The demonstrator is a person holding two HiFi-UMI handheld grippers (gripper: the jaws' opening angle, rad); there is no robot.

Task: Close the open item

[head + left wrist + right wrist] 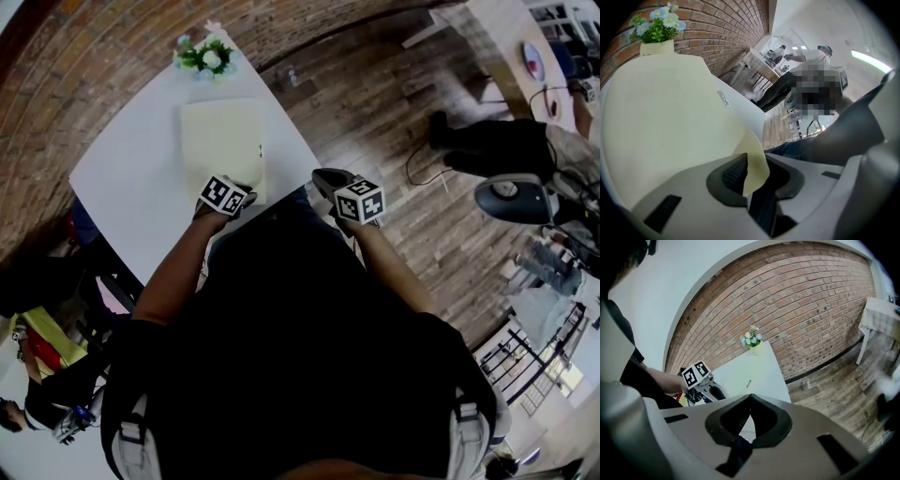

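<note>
A pale yellow folder [223,136] lies on the white table [131,187], with a small metal tag [723,98] near its right edge. My left gripper [249,190] is at the folder's near right corner. In the left gripper view the cover [670,108] curls up and its corner sits pinched between the jaws of that gripper [751,172]. My right gripper [326,178] hangs off the table's right edge over the floor. Its jaws [750,401] meet at the tips with nothing between them. From there the folder [746,375] and the left gripper [708,389] show beyond.
A small pot of flowers [206,56] stands at the table's far corner by the brick wall [797,301]. Wooden floor [375,112] lies to the right, where a person [497,145] sits near another table [506,47]. Bags and clutter [47,347] are at the left.
</note>
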